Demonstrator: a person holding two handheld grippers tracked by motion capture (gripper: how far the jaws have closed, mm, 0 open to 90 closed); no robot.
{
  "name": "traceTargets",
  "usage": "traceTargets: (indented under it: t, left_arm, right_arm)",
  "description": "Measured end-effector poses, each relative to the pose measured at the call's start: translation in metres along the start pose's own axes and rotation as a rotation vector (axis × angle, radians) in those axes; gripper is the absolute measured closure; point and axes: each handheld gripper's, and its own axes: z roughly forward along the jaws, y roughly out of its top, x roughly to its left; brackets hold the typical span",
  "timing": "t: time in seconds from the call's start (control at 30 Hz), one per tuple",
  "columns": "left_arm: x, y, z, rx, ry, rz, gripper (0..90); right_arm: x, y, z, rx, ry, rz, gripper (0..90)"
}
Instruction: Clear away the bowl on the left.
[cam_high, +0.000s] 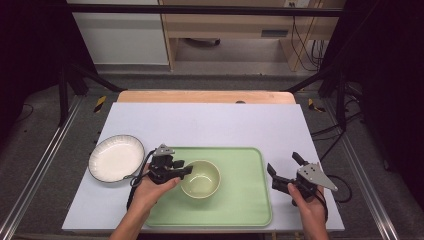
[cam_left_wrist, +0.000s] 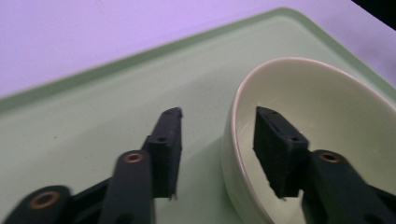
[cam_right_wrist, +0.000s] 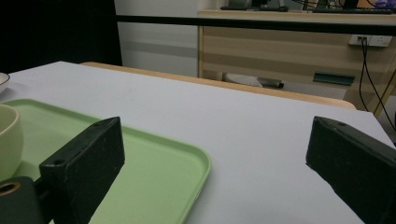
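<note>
Bowl (cam_high: 200, 178), pale cream, sits upright on the green tray (cam_high: 240, 200), left of the tray's middle. The left gripper (cam_high: 181, 167) is at the bowl's left rim. In the left gripper view its fingers (cam_left_wrist: 168, 149) straddle that rim, one inside the bowl and one outside over the tray, with a gap on either side of the wall; they are part open and not pressing the bowl. The right gripper (cam_high: 284, 165) hangs just off the tray's right edge, above the white tabletop (cam_high: 210, 125). Its fingers (cam_right_wrist: 84, 168) are spread wide and hold nothing. A white plate (cam_high: 116, 158) with a dark rim lies on the tabletop just left of the tray, apart from the bowl.
</note>
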Motion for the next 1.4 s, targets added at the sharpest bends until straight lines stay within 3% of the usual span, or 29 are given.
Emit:
traceTargets:
  t: [0.13,0.3,0.43,0.63,0.77,1.17,1.4]
  left_arm:
    - [0.003,-0.001,-0.008,-0.045,0.008,0.02,37.2]
    - [0.007,-0.001,-0.023,-0.136,-0.045,0.073,21.2]
    - [0.008,-0.004,-0.034,-0.18,-0.06,0.129,14.4]
    - [0.021,-0.008,-0.054,-0.278,-0.037,0.169,11.6]
    - [0.03,-0.007,-0.071,-0.333,-0.019,0.172,8.9]
    - [0.056,-0.019,-0.102,-0.397,0.065,0.162,4.3]
    - [0.063,-0.024,-0.118,-0.421,0.105,0.191,3.0]
  right_arm:
    - [0.0,0.0,0.0,-0.002,0.0,0.001,4.7]
    - [-0.001,0.0,0.0,-0.005,0.002,-0.001,4.6]
    - [0.0,0.001,-0.001,-0.006,0.001,0.001,4.6]
    - [0.0,0.002,-0.002,-0.011,-0.002,0.002,4.3]
    - [-0.001,0.003,-0.003,-0.025,-0.009,0.004,3.6]
    - [-0.004,0.004,-0.005,-0.042,-0.027,0.014,2.6]
    - [-0.003,0.004,-0.005,-0.041,-0.029,0.011,2.3]
